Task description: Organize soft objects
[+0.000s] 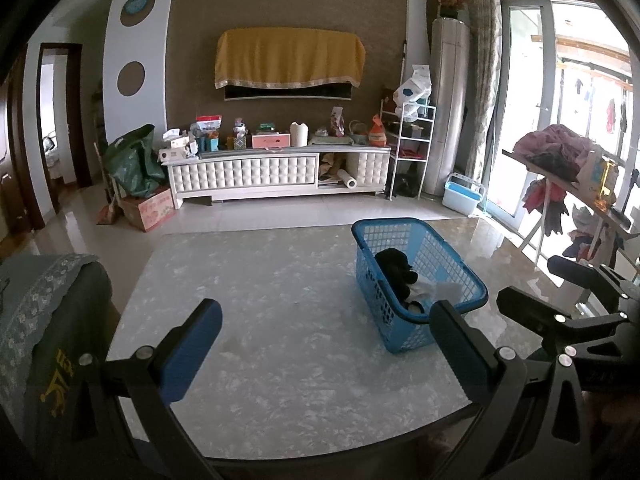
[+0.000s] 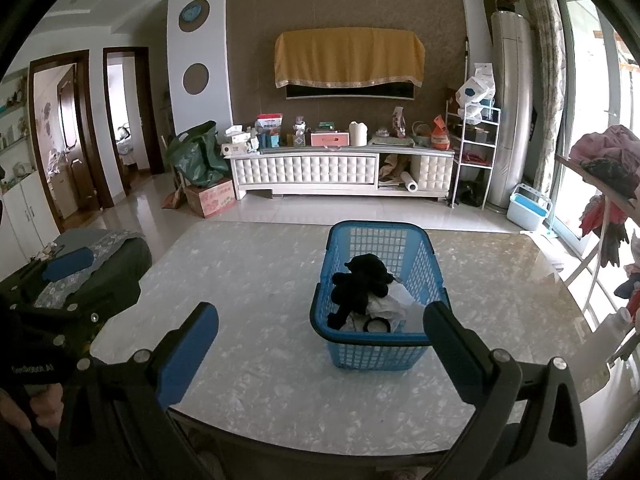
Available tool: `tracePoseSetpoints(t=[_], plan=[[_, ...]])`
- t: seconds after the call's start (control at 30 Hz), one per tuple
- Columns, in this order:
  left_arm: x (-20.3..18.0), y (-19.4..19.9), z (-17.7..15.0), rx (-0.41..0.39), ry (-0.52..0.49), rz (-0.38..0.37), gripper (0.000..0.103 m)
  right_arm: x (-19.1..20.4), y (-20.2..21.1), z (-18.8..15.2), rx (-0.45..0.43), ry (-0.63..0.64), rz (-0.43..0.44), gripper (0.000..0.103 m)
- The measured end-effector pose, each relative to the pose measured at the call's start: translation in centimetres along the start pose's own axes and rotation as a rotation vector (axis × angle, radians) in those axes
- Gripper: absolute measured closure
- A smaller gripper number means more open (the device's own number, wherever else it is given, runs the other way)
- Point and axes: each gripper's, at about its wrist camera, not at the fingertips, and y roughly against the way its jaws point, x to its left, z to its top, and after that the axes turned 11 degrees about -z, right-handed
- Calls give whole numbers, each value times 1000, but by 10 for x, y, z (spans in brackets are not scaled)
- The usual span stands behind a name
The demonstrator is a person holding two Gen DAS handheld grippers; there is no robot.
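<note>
A blue plastic basket point(image 1: 448, 248) stands on the marble table point(image 1: 280, 320); it also shows in the right wrist view point(image 2: 380, 236). Inside it lie a black plush toy point(image 2: 362, 284), white cloth point(image 2: 390, 304) and a black ring-shaped item point(image 2: 377, 325). The toy point(image 1: 394, 272) and cloth point(image 1: 434, 289) show in the left wrist view too. My left gripper point(image 1: 326, 326) is open and empty, above the table's near edge, left of the basket. My right gripper point(image 2: 322, 330) is open and empty, just in front of the basket. The right gripper also shows at the right of the left view point(image 1: 532, 288).
A chair with a patterned cover point(image 2: 100, 252) stands at the table's left side. A rack piled with clothes point(image 2: 608, 168) stands at the right by the window. A white TV cabinet point(image 2: 340, 168) with clutter lines the far wall.
</note>
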Motion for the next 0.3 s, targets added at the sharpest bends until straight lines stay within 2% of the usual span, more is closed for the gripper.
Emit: tracePoseSetpoints(t=[0.3], plan=[[-1, 0, -1, 6, -7, 10, 0, 1, 0, 0, 1, 2, -4, 0]])
